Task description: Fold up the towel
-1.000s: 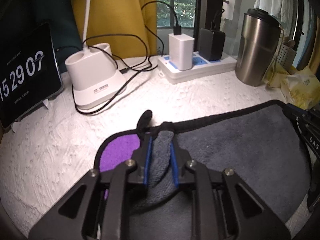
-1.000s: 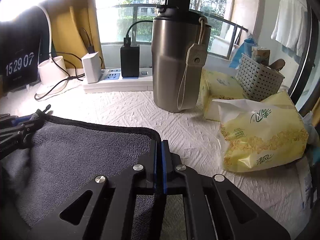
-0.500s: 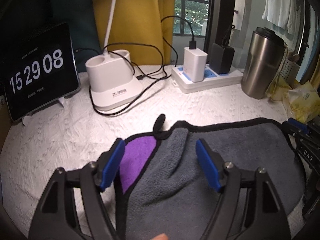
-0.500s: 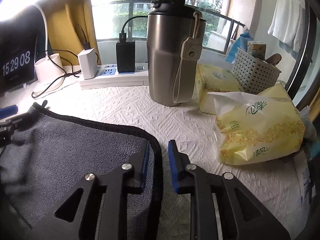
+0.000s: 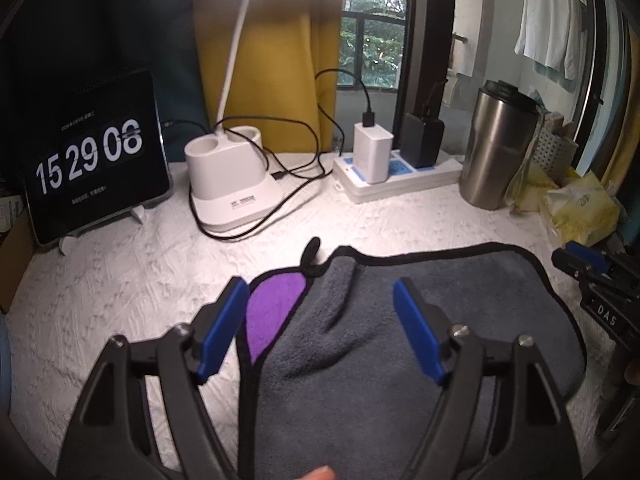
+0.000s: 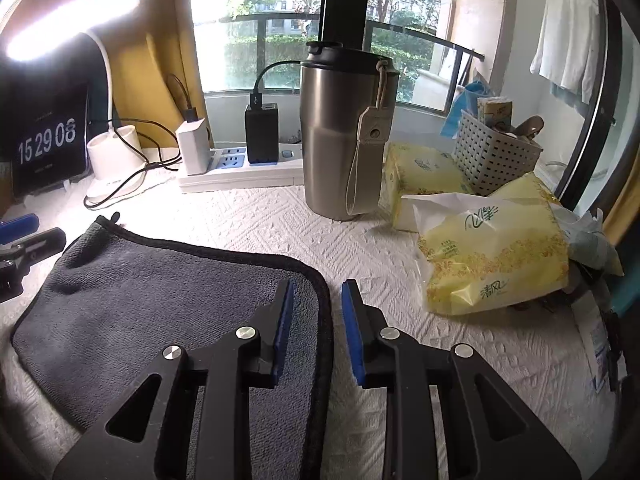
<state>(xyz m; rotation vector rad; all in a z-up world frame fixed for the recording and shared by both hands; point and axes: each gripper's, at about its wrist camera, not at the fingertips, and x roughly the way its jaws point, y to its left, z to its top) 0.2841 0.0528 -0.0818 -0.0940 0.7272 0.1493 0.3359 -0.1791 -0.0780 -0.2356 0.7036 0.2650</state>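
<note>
Towel point(image 5: 420, 320): grey, folded once, flat on the tabletop point(image 5: 120, 280) directly ahead of both tools. Judged soft, light, limp; best pinched at the black-bound edge. Left tool point(image 5: 320, 320) released, spread wide; right tool point(image 6: 318, 312) released, straddling the hem.

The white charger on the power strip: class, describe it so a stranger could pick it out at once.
Start at the white power strip along the back of the table, below the window. Two blocks stand plugged into it side by side, left of the steel tumbler. The white charger is the left block; its neighbour, the black charger, is dark.
</note>
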